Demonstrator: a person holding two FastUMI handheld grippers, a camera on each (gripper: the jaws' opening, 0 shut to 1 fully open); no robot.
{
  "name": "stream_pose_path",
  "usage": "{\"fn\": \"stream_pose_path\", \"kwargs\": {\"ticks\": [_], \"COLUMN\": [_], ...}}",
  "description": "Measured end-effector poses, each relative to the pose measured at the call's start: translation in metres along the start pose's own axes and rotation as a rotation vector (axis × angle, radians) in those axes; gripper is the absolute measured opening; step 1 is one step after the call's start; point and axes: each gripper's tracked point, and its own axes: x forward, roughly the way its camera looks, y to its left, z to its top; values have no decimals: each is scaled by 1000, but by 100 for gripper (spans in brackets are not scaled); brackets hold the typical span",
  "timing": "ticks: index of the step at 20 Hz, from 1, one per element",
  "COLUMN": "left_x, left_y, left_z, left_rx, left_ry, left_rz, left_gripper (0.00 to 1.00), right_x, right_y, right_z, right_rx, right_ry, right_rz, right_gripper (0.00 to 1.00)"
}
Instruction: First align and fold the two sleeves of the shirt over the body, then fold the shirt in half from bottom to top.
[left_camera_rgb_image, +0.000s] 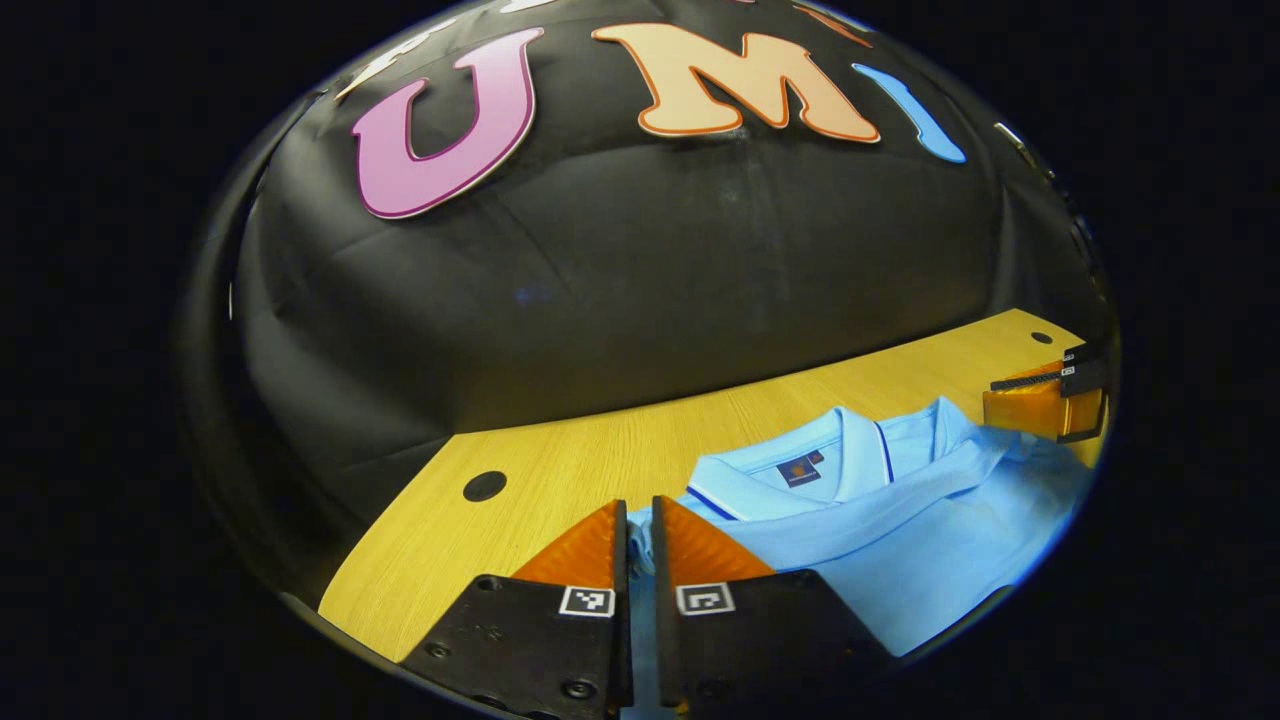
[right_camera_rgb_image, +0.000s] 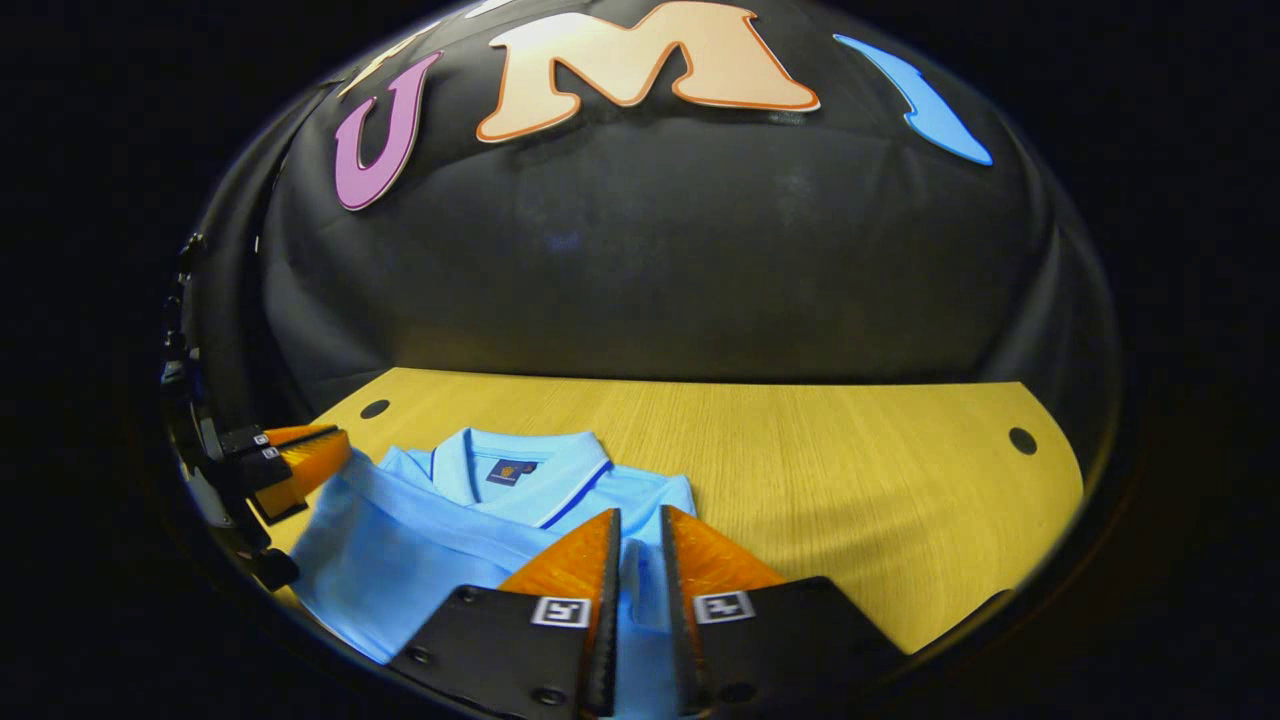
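Observation:
A light blue polo shirt (left_camera_rgb_image: 900, 530) lies on the wooden table (left_camera_rgb_image: 560, 460), its collar (left_camera_rgb_image: 800, 470) with a dark label toward the back wall. In the left gripper view my left gripper (left_camera_rgb_image: 640, 510) is shut on a fold of the shirt's fabric at its left edge, just short of the collar. At the far right my right gripper (left_camera_rgb_image: 1045, 400) sits at the shirt's other edge. In the right gripper view my right gripper (right_camera_rgb_image: 640, 520) pinches blue fabric of the shirt (right_camera_rgb_image: 420, 540) right of the collar (right_camera_rgb_image: 520, 470). My left gripper (right_camera_rgb_image: 305, 450) is at the far left.
The table (right_camera_rgb_image: 850, 470) stretches bare to the right of the shirt, with round holes (right_camera_rgb_image: 1022, 440) near its corners. Another hole (left_camera_rgb_image: 484, 486) lies left of the shirt. The black cloth wall stands right behind the table's far edge.

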Motion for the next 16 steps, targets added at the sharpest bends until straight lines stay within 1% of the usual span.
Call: {"fn": "stream_pose_path", "kwargs": {"ticks": [1,2,4,5,7,8,9,11,12,13,15,16], "left_x": [-6,-10,-24,-33,-54,-66,-79,-107,-121,-134,-160,-174], "left_y": [-1,0,3,6,7,6,5,-3,-9,-15,-25,-28], "left_z": [-3,-4,-1,3,7,9,11,9,3,-3,-13,-19], "left_rx": [-1,-4,-6,-5,-12,-18,-24,-33,-42,-55,-78,-86], "left_ry": [20,32,25,13,-2,-14,-26,-40,-33,-26,-22,-25], "left_rz": [-1,-1,5,10,6,1,-6,-39,-63,-87,-124,-127], "left_gripper": [27,41,100,95,96,96,96,95,95,95,96,95], "right_x": [-3,-7,-20,-31,-49,-62,-73,-97,-109,-122,-148,-161], "right_y": [4,4,7,11,17,20,21,19,17,16,18,19], "right_z": [-1,1,10,13,19,20,19,12,7,0,-17,-25], "right_rx": [-9,-35,-84,-93,-72,-61,-57,-62,-67,-68,-63,-63], "right_ry": [5,-7,-46,-63,-88,-99,-108,-132,-140,-148,-152,-147], "right_rz": [16,13,19,29,54,68,77,84,87,93,115,128], "right_gripper": [42,61,100,98,98,95,98,98,95,98,98,99]}}
